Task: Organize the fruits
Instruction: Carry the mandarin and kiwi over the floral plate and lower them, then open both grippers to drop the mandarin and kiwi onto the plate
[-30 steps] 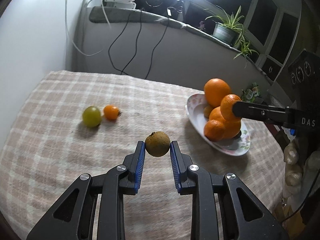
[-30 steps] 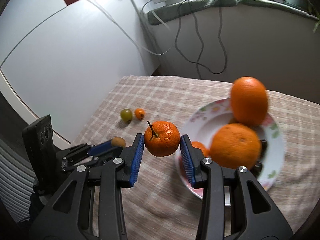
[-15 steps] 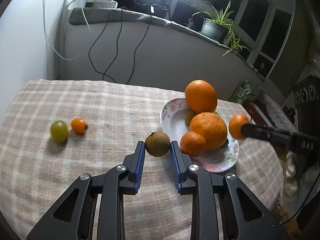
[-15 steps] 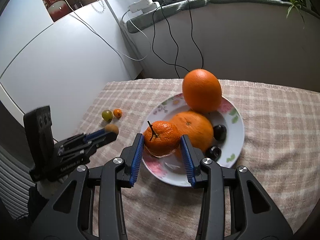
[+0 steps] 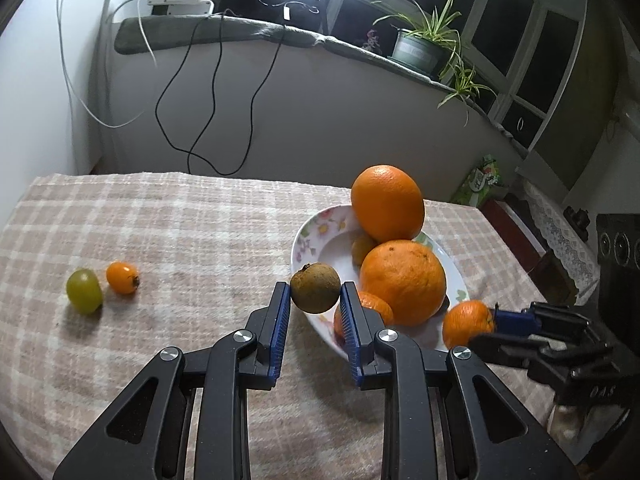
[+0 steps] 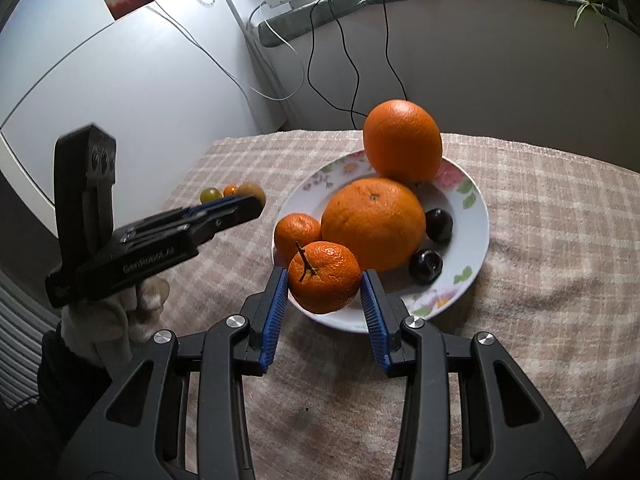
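My left gripper (image 5: 315, 298) is shut on a small brown round fruit (image 5: 315, 288), held above the near left rim of the floral plate (image 5: 316, 232). My right gripper (image 6: 325, 286) is shut on a stemmed mandarin (image 6: 325, 276) over the plate's near rim (image 6: 476, 240). The plate holds a large orange (image 6: 402, 140) on top, a second large orange (image 6: 372, 222), a small mandarin (image 6: 296, 232) and two dark plums (image 6: 426, 266). A green grape (image 5: 83, 290) and a small orange fruit (image 5: 122, 277) lie on the cloth at the left.
The table wears a checked cloth (image 5: 180, 232) and stands against a white wall. Cables (image 5: 208, 92) hang down behind it. A potted plant (image 5: 420, 46) stands on the sill. The table's right edge drops off near the right gripper (image 5: 492, 320).
Both grippers have moved toward the plate with their fruits. The brown fruit now hangs at the plate's left rim and the mandarin sits lower over the near rim.
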`<state>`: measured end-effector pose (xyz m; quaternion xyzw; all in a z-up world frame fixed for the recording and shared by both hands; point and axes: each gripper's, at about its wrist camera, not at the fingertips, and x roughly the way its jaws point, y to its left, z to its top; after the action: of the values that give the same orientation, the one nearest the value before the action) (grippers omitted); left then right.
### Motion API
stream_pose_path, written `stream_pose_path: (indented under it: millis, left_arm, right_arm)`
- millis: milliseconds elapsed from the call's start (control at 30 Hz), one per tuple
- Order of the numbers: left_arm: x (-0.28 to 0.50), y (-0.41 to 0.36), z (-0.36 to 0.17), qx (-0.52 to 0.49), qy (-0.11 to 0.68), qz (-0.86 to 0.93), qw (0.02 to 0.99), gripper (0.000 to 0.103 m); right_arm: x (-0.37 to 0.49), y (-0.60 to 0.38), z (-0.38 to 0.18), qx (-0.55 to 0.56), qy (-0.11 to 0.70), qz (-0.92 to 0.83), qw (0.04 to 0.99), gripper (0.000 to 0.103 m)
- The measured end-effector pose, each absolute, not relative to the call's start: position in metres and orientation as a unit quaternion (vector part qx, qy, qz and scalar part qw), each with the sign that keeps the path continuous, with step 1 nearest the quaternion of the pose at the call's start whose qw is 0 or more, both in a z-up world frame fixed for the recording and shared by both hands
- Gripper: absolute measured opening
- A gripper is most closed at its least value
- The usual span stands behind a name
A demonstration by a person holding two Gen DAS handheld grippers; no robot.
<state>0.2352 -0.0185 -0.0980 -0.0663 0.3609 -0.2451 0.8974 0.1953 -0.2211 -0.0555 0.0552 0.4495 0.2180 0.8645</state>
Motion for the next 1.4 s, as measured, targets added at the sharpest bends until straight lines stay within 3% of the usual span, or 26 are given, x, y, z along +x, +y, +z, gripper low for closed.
stream_pose_path:
  millis: [1200, 1333, 1400]
  left_arm:
    - [0.25, -0.04, -0.099, -0.059, 0.371, -0.26, 0.889, 0.024]
    - [0.248, -0.041, -0.098, -0.054, 0.368, -0.257, 0.892, 0.042]
    - [0.249, -0.04, -0.097, -0.058, 0.368, -0.256, 0.892, 0.044]
  right_arm:
    - [0.193, -0.197, -0.07, 0.004, 0.45, 0.215, 0.867, 0.04]
    - [0.193, -0.197, -0.069, 0.001, 0.45, 0.212, 0.868, 0.04]
    - [0.193, -0.197, -0.069, 0.001, 0.452, 0.214, 0.866, 0.04]
